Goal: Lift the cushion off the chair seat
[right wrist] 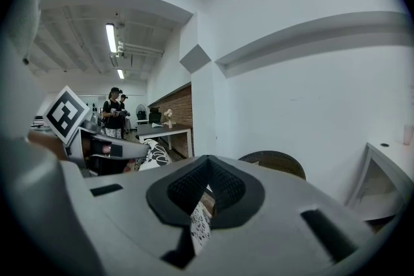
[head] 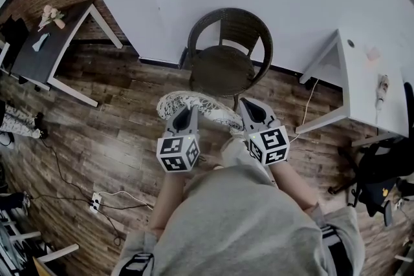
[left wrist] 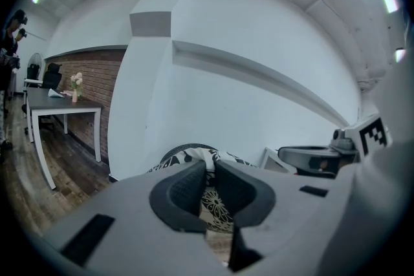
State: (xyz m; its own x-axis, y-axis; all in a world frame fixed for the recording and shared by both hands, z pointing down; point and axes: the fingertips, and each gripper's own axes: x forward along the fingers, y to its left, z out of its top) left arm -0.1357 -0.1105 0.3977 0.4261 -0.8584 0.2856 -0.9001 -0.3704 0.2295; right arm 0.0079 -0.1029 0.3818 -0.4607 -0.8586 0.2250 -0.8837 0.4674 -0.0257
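While the patterned cushion (head: 194, 104) is held up off the seat of the wicker chair (head: 223, 68), two pairs of fingers grip it at opposite sides. The left gripper (head: 185, 110) has its fingers (left wrist: 184, 187) pinched on one edge; fabric fills the narrow gap between them, rises just above their tips and hangs below. The right gripper (head: 251, 106) has its fingers (right wrist: 229, 191) clamped on the other edge, and a strip of printed cloth shows under them. The cushion spans crosswise between the two pairs of fingers. The chair stands beyond the fingertips.
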